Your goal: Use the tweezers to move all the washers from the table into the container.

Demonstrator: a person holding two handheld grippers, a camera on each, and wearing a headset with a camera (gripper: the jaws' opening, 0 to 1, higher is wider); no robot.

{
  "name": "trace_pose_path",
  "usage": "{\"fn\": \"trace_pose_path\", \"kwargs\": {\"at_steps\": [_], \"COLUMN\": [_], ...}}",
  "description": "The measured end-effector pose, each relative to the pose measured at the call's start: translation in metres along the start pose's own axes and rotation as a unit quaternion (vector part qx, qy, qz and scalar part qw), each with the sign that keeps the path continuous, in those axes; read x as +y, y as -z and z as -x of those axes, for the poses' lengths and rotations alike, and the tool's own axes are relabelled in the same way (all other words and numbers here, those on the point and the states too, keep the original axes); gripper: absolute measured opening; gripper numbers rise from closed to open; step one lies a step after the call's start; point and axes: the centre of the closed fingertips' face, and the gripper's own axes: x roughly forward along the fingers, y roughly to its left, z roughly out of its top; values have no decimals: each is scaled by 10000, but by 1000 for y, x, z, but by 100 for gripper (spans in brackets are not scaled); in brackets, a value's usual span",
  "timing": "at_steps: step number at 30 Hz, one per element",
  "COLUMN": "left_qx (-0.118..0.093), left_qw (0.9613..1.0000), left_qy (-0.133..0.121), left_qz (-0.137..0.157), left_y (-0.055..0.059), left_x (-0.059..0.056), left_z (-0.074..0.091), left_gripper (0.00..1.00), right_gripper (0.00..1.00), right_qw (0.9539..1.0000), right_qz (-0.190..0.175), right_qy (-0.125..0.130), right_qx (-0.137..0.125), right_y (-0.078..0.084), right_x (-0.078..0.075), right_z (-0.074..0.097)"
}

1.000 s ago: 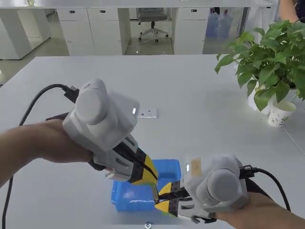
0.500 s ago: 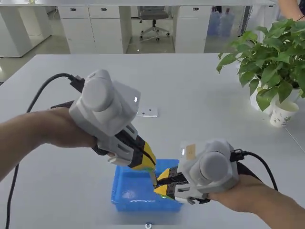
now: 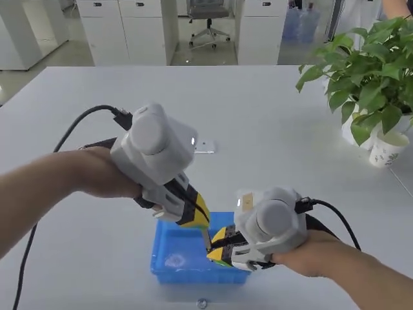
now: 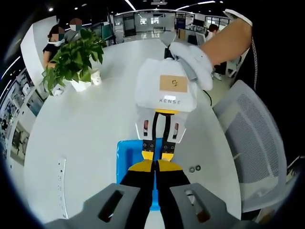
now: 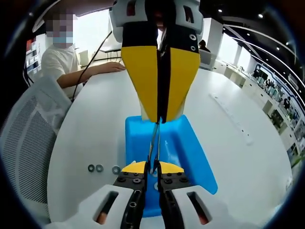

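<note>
Thin metal tweezers run between the two grippers, above the blue container. My left gripper is shut on one end and my right gripper on the other. In the head view the left gripper and the right gripper meet tip to tip over the blue container. Three washers lie on the white table beside the container. Two of these washers appear in the left gripper view, and one washer lies at the table's near edge.
A potted plant and a paper cup stand at the far right. A small white plate lies mid-table. A mesh chair stands beside the table. A person sits at its far side.
The head camera has tilted, so more of the container shows. Both grippers stay tip to tip over the container, drawn slightly closer together.
</note>
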Motion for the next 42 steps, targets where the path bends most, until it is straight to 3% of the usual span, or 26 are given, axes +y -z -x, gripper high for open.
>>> {"fn": "trace_pose_path", "kwargs": {"at_steps": [7, 19, 29, 42], "left_qx": [112, 162, 166, 170], "left_qw": [9999, 9998, 9998, 9998], "left_qy": [106, 153, 86, 19], "left_qz": [30, 12, -36, -61], "left_y": [9, 13, 8, -1], "left_x": [1, 4, 4, -3], "left_z": [-10, -13, -5, 14], "left_gripper": [3, 3, 3, 3], "right_gripper": [9, 10, 11, 10], "right_qw": [9998, 9997, 9999, 9998], "right_qz": [-36, 9, 45, 197], "right_qy": [-143, -137, -47, 37], "right_qx": [155, 218, 95, -60], "right_y": [9, 14, 5, -13], "right_x": [2, -1, -5, -1], "right_z": [-10, -11, -7, 6]}}
